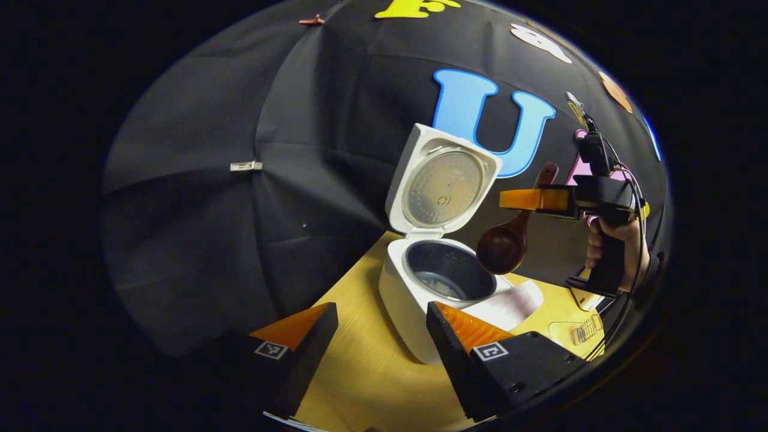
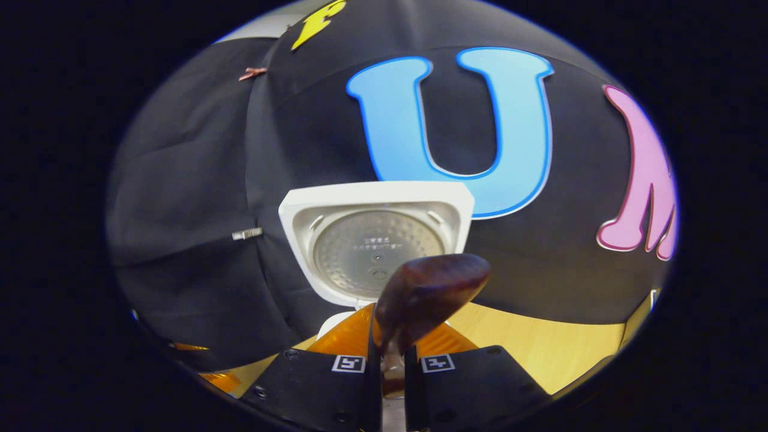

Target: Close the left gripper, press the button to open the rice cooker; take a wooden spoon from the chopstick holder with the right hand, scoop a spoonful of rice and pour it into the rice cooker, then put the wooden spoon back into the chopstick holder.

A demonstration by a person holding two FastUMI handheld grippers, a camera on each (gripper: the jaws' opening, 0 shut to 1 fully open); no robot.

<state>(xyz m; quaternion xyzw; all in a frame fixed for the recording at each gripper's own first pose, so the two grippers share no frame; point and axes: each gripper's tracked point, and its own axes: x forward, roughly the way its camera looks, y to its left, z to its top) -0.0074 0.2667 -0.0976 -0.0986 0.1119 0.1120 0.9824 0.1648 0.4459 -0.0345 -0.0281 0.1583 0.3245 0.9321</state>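
Observation:
The white rice cooker (image 1: pixel 408 294) stands on the wooden table with its lid (image 1: pixel 441 186) swung up, and a little rice lies at the bottom of its dark pot (image 1: pixel 447 276). My left gripper (image 1: pixel 381 327) is open just in front of the cooker, one finger on each side of it, holding nothing. To the right, a hand (image 1: pixel 618 252) holds my right gripper (image 1: pixel 540 199), shut on the handle of a dark wooden spoon (image 1: pixel 504 246). The spoon's bowl hangs tilted over the pot's right rim. In the right gripper view the spoon (image 2: pixel 429 294) sticks up from my right gripper (image 2: pixel 390 360) before the raised lid (image 2: pixel 375 240).
A white dish (image 1: pixel 513 306) sits right of the cooker. A pale wooden slotted object (image 1: pixel 582 330) lies near the table's right edge. The yellow tabletop (image 1: pixel 360 372) runs to the black cloth wall (image 1: pixel 210 240) close behind and to the left.

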